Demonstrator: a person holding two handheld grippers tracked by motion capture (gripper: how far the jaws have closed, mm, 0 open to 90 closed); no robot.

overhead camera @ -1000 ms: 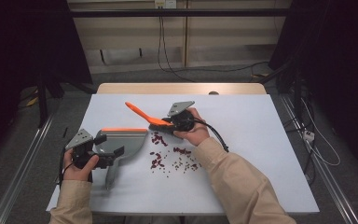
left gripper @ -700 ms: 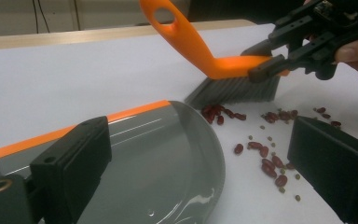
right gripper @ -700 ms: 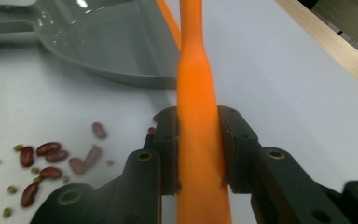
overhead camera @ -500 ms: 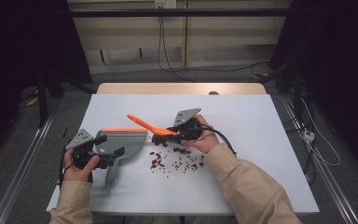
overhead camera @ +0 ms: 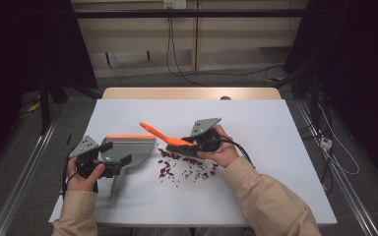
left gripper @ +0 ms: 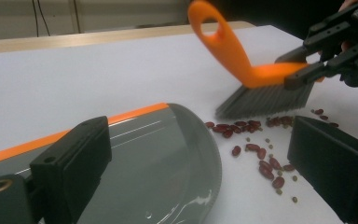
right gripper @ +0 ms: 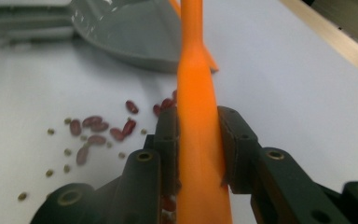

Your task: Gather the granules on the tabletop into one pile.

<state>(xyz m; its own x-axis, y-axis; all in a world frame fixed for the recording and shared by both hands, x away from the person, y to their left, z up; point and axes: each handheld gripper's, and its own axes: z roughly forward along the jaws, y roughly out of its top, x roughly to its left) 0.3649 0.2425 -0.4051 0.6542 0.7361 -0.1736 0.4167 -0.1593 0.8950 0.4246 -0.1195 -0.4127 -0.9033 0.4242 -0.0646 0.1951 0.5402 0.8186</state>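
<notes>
White table (overhead camera: pixel 285 147) — floor cables (overhead camera: pixel 177 54) behind

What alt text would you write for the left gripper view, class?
An orange brush, clamped in the right gripper, sweeps red beans toward a grey dustpan on a white table. The left gripper's black jaws frame the dustpan in the foreground.

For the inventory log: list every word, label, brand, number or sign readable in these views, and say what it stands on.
None can be read: the brush, the dustpan, the table and both grippers, left and right, show no print.
The wall plate at the top of the high view bears marks too small to read.
</notes>
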